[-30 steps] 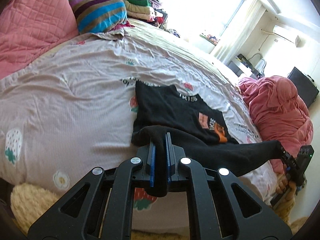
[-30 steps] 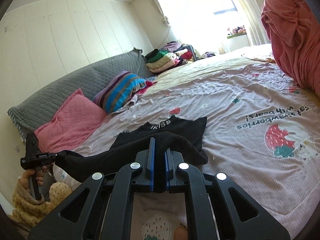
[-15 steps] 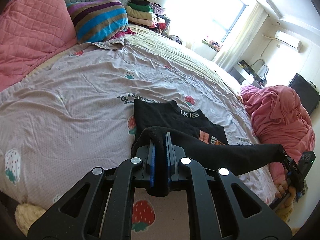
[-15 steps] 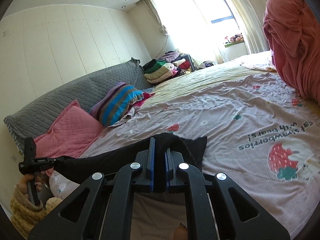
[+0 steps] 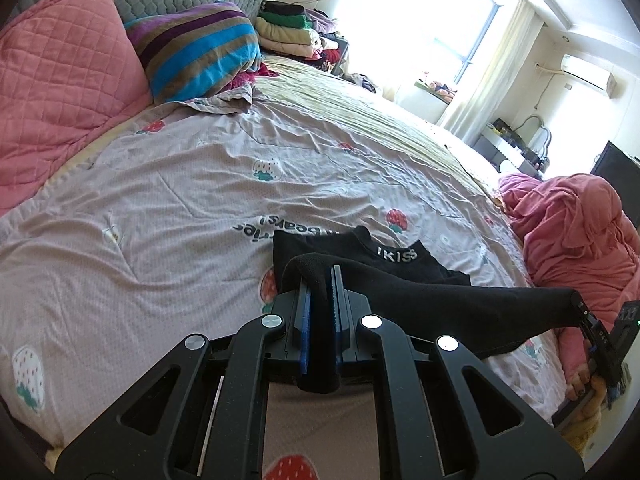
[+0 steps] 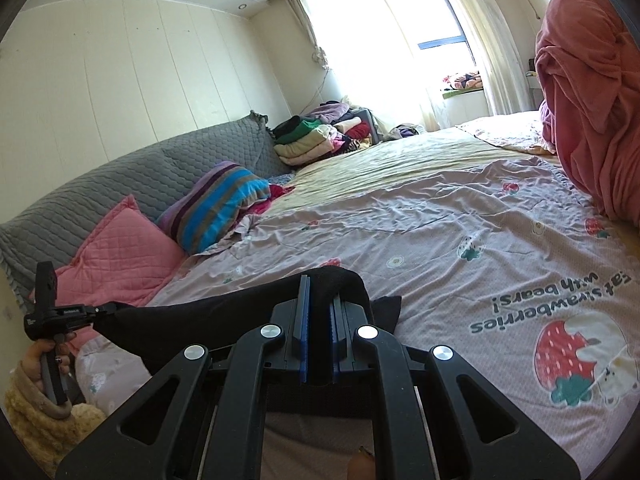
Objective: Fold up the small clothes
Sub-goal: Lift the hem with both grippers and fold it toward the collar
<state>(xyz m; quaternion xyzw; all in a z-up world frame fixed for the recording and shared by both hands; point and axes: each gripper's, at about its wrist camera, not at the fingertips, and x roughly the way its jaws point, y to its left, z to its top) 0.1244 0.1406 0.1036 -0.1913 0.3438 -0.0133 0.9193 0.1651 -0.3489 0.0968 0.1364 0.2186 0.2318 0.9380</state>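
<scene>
A small black shirt (image 5: 400,256) with a white "IKISS" neck label lies on the lilac strawberry bedsheet (image 5: 160,208). Its near hem is lifted off the bed and stretched taut between both grippers. My left gripper (image 5: 320,284) is shut on one hem corner. My right gripper (image 6: 320,292) is shut on the other corner; it also shows at the right edge of the left wrist view (image 5: 580,308). In the right wrist view the black shirt (image 6: 224,312) stretches left to the left gripper (image 6: 104,310). The folded hem hides the shirt's printed front.
A pink quilted pillow (image 5: 60,80), a striped pillow (image 5: 200,52) and a grey headboard (image 6: 120,184) are at the bed's head. A pile of folded clothes (image 6: 316,140) sits beyond. A bundled pink blanket (image 5: 580,232) lies at the bed's right.
Both grippers have carried the lifted hem forward over the shirt toward its collar. The hem now covers the orange print, and only the collar end shows.
</scene>
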